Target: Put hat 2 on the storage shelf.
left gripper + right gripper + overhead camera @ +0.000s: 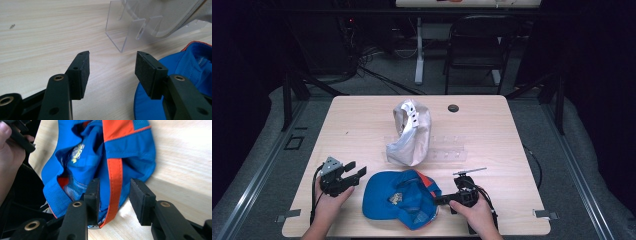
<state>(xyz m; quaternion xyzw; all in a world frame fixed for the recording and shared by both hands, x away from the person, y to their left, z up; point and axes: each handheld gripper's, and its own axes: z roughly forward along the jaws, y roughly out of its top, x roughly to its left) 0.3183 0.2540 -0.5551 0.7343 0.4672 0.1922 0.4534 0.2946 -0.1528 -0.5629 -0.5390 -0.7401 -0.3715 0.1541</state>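
Cap: blue cap (399, 199) lies inside-up at near table (357, 125) edge, between my grippers, long axis left-right | rack: clear stand (447, 150) behind carries white cap (409, 132) | left gripper (112, 66): released, empty | right gripper (113, 195): jaws straddle orange strap (115, 180), not clenched.

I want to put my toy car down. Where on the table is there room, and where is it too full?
The far left part of the table, left of the white cap, is bare, and so is the right side, beyond the clear stand. The near middle is crowded: the blue cap lies between the left gripper and the right gripper.
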